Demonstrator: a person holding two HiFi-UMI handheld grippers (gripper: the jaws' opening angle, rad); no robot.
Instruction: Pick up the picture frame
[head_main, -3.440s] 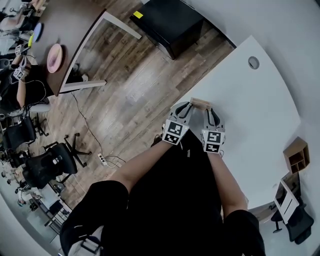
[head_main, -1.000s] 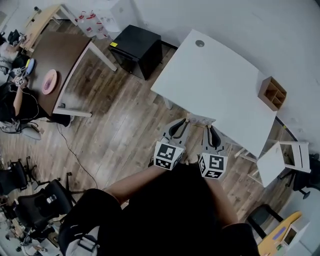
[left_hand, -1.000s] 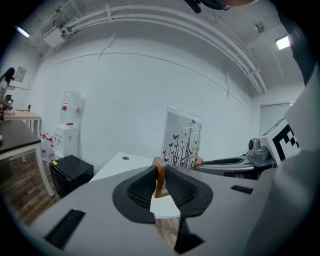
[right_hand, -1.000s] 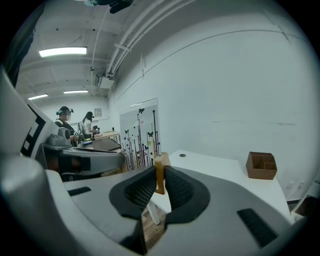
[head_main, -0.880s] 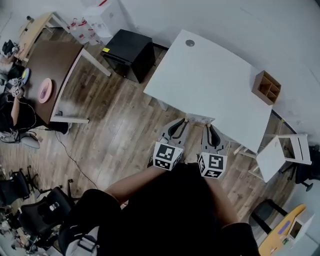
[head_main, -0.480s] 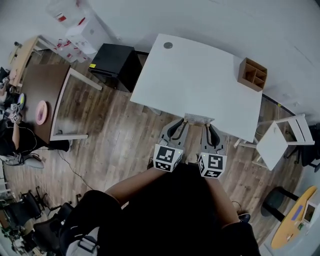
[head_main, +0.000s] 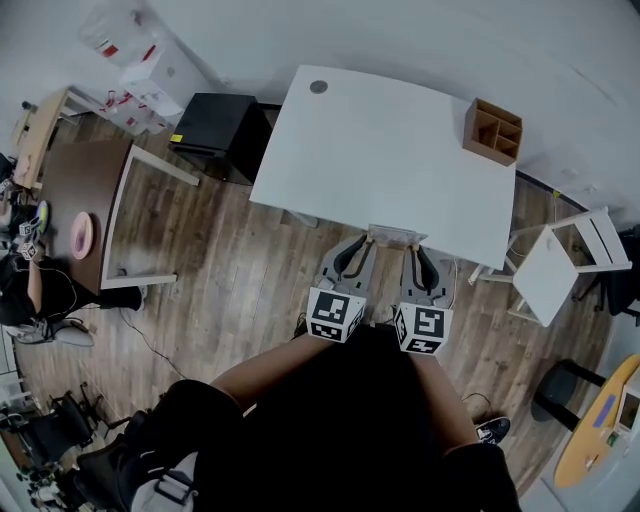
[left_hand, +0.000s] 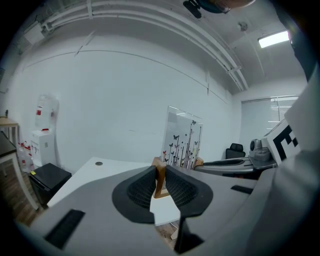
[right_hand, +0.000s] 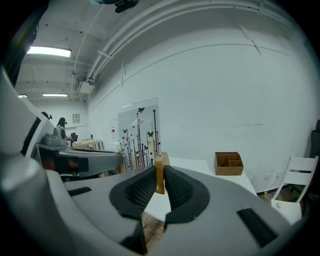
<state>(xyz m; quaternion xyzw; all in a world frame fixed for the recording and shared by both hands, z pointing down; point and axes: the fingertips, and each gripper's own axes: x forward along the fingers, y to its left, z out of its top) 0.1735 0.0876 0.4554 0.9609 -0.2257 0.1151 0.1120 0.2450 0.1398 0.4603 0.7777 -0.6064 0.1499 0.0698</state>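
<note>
The picture frame (head_main: 396, 236) is a clear panel printed with dark flowers and butterflies (left_hand: 183, 140) on a light wooden base. Both grippers hold it up in the air by the near edge of the white table (head_main: 390, 150). My left gripper (head_main: 371, 242) is shut on the left end of the wooden base (left_hand: 160, 176). My right gripper (head_main: 411, 245) is shut on the right end (right_hand: 160, 172). In the right gripper view the panel (right_hand: 139, 134) stands upright to the left of the jaws.
A wooden organizer box (head_main: 492, 131) sits on the table's far right corner. A black cabinet (head_main: 215, 135) stands left of the table and a white chair (head_main: 562, 258) right of it. A brown table (head_main: 85, 200) is at the far left, on wood flooring.
The frame, earlier at the table's edge, is now held off the table in both grippers. The person has backed away, so the whole table is in view.
</note>
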